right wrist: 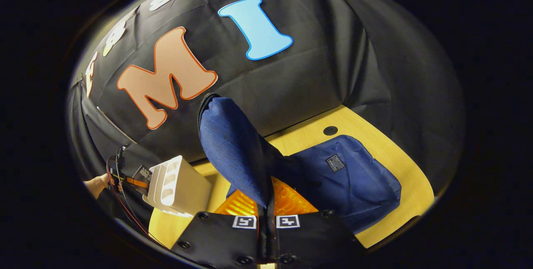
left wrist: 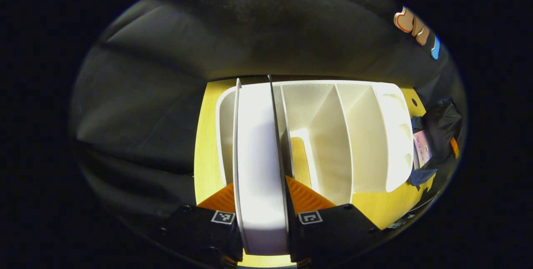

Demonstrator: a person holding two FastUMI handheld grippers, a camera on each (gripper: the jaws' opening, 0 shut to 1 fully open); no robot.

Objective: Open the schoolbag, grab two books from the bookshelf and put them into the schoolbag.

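In the left gripper view my left gripper (left wrist: 261,196) is shut on a white book (left wrist: 256,135) that stands upright in the leftmost slot of the white bookshelf (left wrist: 366,135). The other slots hold nothing. The dark blue schoolbag (left wrist: 439,131) lies past the shelf's right end. In the right gripper view my right gripper (right wrist: 266,204) is shut on the schoolbag's flap (right wrist: 233,148) and holds it raised above the bag's body (right wrist: 349,181), which lies flat on the table. The bookshelf (right wrist: 177,185) stands to the left there, with the left gripper (right wrist: 137,177) and a hand (right wrist: 98,185) behind it.
Shelf and bag both rest on a yellow wooden table (right wrist: 391,144) with a round cable hole (right wrist: 330,130) near its back edge. Black cloth walls close in right behind the table. Cables (right wrist: 120,194) hang by the far hand.
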